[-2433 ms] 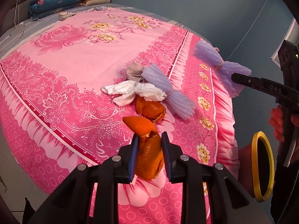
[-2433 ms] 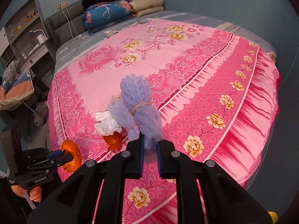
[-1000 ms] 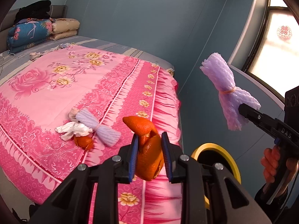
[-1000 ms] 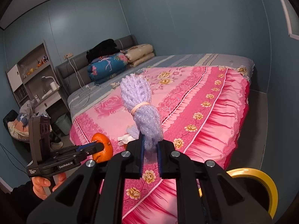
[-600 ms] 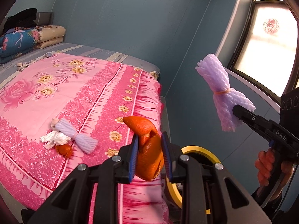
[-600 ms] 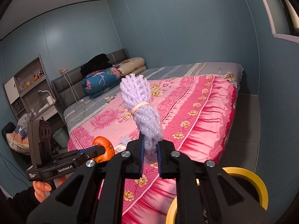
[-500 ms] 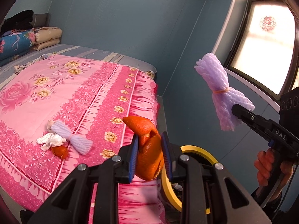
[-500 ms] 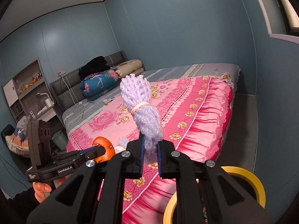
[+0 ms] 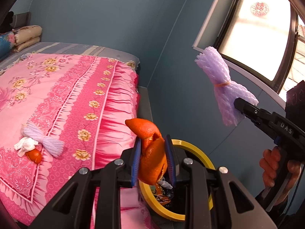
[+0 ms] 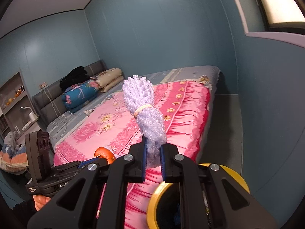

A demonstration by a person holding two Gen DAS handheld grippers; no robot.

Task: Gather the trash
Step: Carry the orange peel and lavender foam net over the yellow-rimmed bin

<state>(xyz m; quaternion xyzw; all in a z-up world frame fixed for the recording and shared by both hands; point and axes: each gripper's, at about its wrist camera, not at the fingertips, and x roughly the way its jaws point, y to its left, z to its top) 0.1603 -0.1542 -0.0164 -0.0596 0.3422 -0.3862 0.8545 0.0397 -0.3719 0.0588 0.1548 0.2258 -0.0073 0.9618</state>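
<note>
- The left claw (image 9: 153,157) clenches an orange peel (image 9: 150,152) above the yellow-rimmed bin (image 9: 202,156) off the bed's (image 9: 76,95) foot corner.
- The right claw (image 10: 153,157) pinches a purple foam net (image 10: 144,110).
- Probably best: centre each over the opening, lower, then release.

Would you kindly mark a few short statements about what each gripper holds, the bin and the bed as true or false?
1. The left gripper holds orange fruit peel. True.
2. The right gripper is empty. False: its jaws clamp a lilac foam net bundle tied with a rubber band.
3. The yellow-rimmed bin stands on the bed. False: it sits below, beside the pink floral bedspread.
4. A white crumpled tissue lies on the bedspread. True.
5. The bin is empty. False: wrappers show inside.
</note>
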